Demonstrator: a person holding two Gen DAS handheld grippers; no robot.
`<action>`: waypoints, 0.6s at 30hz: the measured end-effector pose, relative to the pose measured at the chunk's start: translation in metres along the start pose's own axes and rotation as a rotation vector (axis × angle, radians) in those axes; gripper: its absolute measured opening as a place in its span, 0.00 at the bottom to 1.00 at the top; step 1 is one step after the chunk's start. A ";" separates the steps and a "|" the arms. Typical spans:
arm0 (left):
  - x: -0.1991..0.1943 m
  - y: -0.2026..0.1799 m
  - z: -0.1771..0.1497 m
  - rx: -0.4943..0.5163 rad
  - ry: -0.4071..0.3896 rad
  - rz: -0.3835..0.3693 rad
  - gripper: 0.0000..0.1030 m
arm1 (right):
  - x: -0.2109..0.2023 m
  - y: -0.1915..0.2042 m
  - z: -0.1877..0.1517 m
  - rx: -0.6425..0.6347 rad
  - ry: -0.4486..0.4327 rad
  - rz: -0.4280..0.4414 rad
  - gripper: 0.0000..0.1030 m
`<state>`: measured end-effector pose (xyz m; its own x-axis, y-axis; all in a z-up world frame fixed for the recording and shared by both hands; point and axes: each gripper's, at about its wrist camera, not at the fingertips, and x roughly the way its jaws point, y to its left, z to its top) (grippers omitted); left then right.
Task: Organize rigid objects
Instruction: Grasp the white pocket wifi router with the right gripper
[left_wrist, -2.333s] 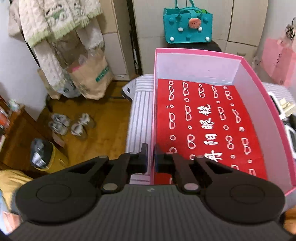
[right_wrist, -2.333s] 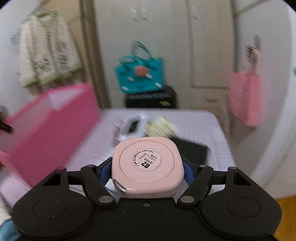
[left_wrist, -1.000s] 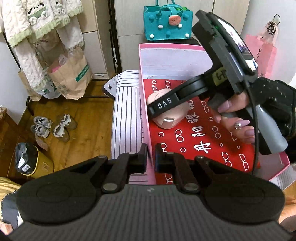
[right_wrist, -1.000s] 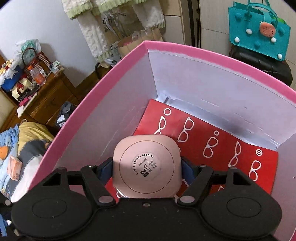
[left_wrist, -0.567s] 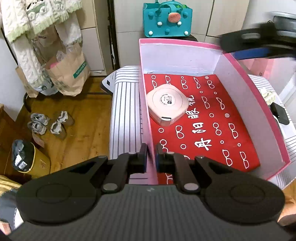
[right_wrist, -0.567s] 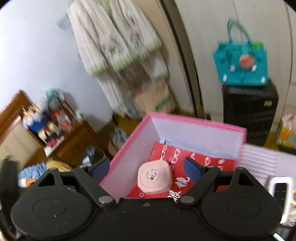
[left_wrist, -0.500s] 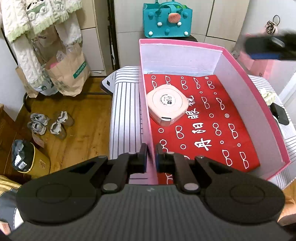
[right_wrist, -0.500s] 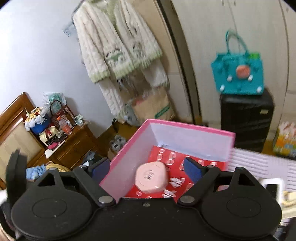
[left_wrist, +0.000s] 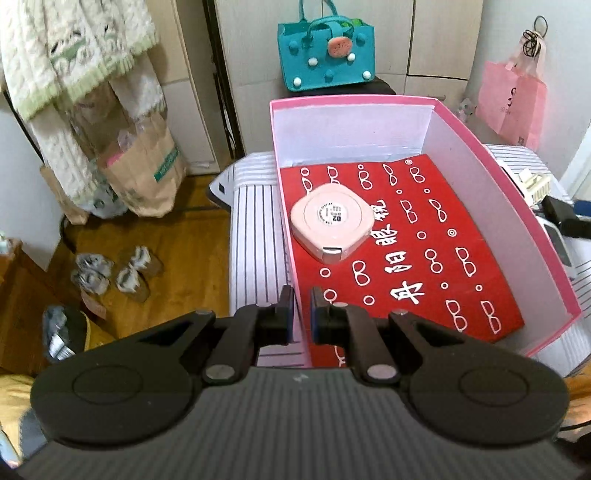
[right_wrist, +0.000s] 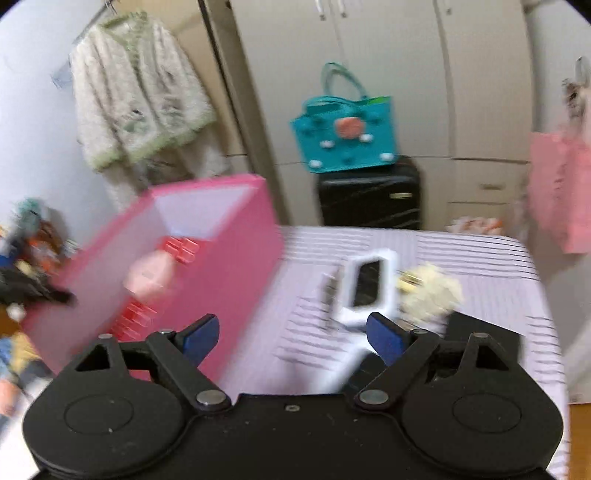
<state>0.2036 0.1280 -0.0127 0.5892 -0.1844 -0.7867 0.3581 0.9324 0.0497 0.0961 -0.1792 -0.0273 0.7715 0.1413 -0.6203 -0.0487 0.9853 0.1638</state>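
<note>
A pink open box (left_wrist: 480, 177) lined with a red sheet (left_wrist: 424, 258) stands on a striped table (left_wrist: 255, 229). A rounded pink case (left_wrist: 330, 223) lies flat inside it, near the left wall. My left gripper (left_wrist: 302, 314) is shut on the box's left wall at the near corner. In the blurred right wrist view, my right gripper (right_wrist: 293, 338) is open with nothing between its fingers. It hangs over the striped table (right_wrist: 461, 251), to the right of the pink box (right_wrist: 221, 266). Just ahead of it lie a white framed object (right_wrist: 369, 284), a pale yellow item (right_wrist: 432, 291) and a flat black item (right_wrist: 480, 339).
A teal bag (left_wrist: 327, 55) sits on a black suitcase (right_wrist: 369, 195) behind the table. A pink bag (left_wrist: 511, 99) hangs at the right. Left of the table are wooden floor, shoes (left_wrist: 122, 269), a paper bag (left_wrist: 144, 173) and hanging clothes.
My right gripper let go of the pink case inside the box, drew back out and swung right over the striped table. The left gripper stayed clamped on the box wall.
</note>
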 end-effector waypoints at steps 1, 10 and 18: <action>0.000 -0.001 0.000 0.007 -0.002 0.007 0.08 | 0.000 -0.001 -0.005 -0.011 0.004 -0.029 0.87; 0.004 -0.009 -0.003 0.032 -0.019 0.063 0.04 | 0.003 -0.019 -0.047 0.055 0.077 -0.104 0.87; 0.000 -0.011 -0.001 0.075 -0.015 0.080 0.05 | 0.028 -0.030 -0.034 0.239 0.115 -0.037 0.87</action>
<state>0.1987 0.1176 -0.0145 0.6286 -0.1159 -0.7690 0.3625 0.9185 0.1578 0.0975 -0.2017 -0.0759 0.6920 0.1287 -0.7104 0.1400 0.9414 0.3069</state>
